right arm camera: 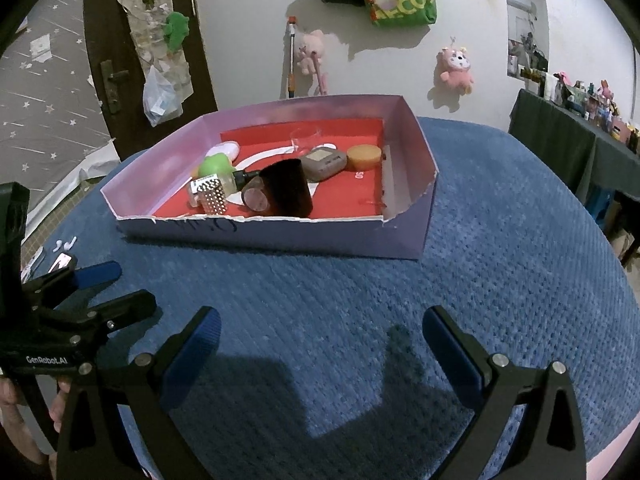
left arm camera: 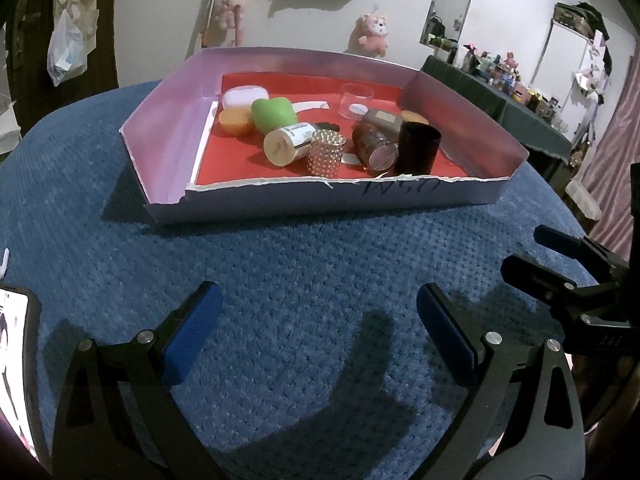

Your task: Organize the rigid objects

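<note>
A shallow lilac box (left arm camera: 168,124) (right arm camera: 408,136) with a red floor stands on the blue cloth. Inside lie a black cup (left arm camera: 418,148) (right arm camera: 290,192), a studded silver cup (left arm camera: 325,153) (right arm camera: 214,199), a brown bottle (left arm camera: 374,146), a labelled bottle (left arm camera: 288,142), a green case (left arm camera: 272,114) (right arm camera: 214,166), a white case (left arm camera: 240,96), an orange lid (left arm camera: 235,120) (right arm camera: 363,157), a grey case (right arm camera: 323,164) and a clear glass (left arm camera: 355,100) (right arm camera: 305,138). My left gripper (left arm camera: 320,332) is open and empty, short of the box. My right gripper (right arm camera: 322,340) is open and empty too.
The blue cloth (left arm camera: 300,264) (right arm camera: 500,280) covers a rounded table. A phone (left arm camera: 16,360) lies at its left edge. White earbuds (right arm camera: 66,244) rest near the far left edge. A dark side table (right arm camera: 568,140) crowded with small items stands at the right. Plush toys hang on the wall.
</note>
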Available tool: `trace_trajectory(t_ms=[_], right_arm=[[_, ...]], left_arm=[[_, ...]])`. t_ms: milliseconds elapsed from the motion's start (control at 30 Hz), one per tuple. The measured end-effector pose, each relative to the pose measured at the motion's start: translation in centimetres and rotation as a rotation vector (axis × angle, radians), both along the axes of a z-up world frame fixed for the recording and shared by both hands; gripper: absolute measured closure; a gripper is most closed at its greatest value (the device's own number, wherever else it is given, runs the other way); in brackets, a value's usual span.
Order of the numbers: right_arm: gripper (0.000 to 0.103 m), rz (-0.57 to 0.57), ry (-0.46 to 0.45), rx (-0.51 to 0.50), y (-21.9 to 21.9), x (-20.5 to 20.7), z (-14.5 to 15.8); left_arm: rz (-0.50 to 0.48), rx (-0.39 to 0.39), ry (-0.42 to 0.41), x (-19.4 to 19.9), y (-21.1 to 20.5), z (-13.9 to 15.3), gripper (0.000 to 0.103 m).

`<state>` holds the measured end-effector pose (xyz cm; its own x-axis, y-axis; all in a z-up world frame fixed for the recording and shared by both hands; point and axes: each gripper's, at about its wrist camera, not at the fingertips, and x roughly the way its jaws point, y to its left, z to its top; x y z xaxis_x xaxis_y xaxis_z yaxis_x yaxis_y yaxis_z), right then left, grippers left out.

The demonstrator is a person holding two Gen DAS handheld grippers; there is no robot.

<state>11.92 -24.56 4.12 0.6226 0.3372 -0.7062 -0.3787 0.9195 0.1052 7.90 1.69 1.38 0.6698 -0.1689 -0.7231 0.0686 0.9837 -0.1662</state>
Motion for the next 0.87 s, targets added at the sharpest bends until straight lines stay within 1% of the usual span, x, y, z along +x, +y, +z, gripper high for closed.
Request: trace_trajectory(t_ms=[300, 600, 767, 867], right_arm=[[0.0, -0.003, 0.005, -0.024, 0.0, -0.1, -0.8], [0.0, -0.01, 0.026, -0.035, -0.1, 0.0, -1.8], [0.0, -0.009, 0.022, -0.039, 0.0, -0.2, -1.8], [0.0, -0.01, 0.02, -0.042, 0.0, -0.2, -1.8]], left_arm=[[-0.005, 0.019, -0.003, -0.1, -0.2, -0.3, 0.004], [-0.007, 0.075, 0.01, 0.1, -1.0, -0.5, 0.003], [-0.003, 0.03, -0.001, 0.0, -0.4, -0.4, 0.003], [-0.002, 0.038, -0.001, 0.0, -0.5, -0.5, 0.003]])
